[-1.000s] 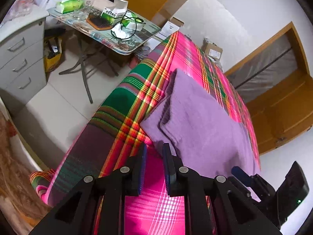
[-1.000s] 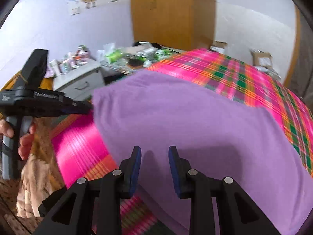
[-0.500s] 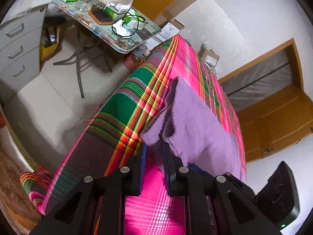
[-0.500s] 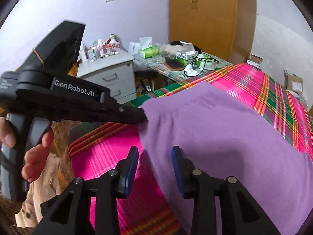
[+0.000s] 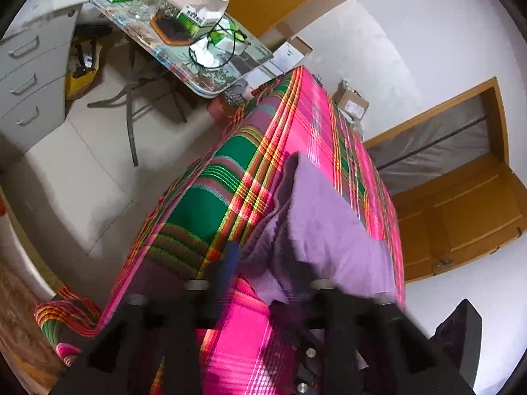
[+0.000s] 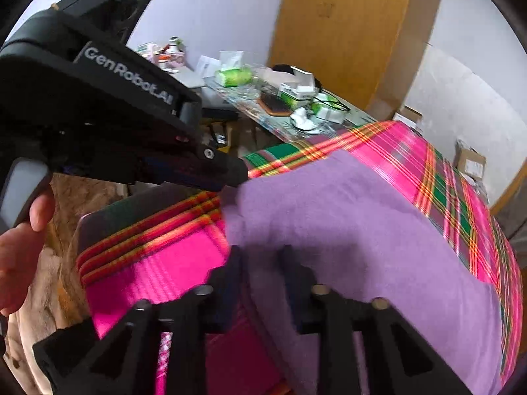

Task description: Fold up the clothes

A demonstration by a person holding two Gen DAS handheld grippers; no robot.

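Between each tool's parted fingers, left tool (image 5: 260, 263) and right tool (image 6: 260, 263), purple garment (image 6: 346, 217) edge sits ungripped; closing carelessly may bunch layers.

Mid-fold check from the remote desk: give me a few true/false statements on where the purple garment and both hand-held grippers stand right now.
1. The purple garment lies on a pink and green plaid cover. True.
2. The left hand-held gripper has its tip at the garment's near corner. True.
3. The right hand-held gripper is nowhere near the cloth. False: its fingers straddle the garment's near edge, with purple cloth between them.
4. The garment hangs off the bed onto the floor. False: all that shows of it rests on the cover.
5. A cluttered folding table stands beyond the bed corner. True.
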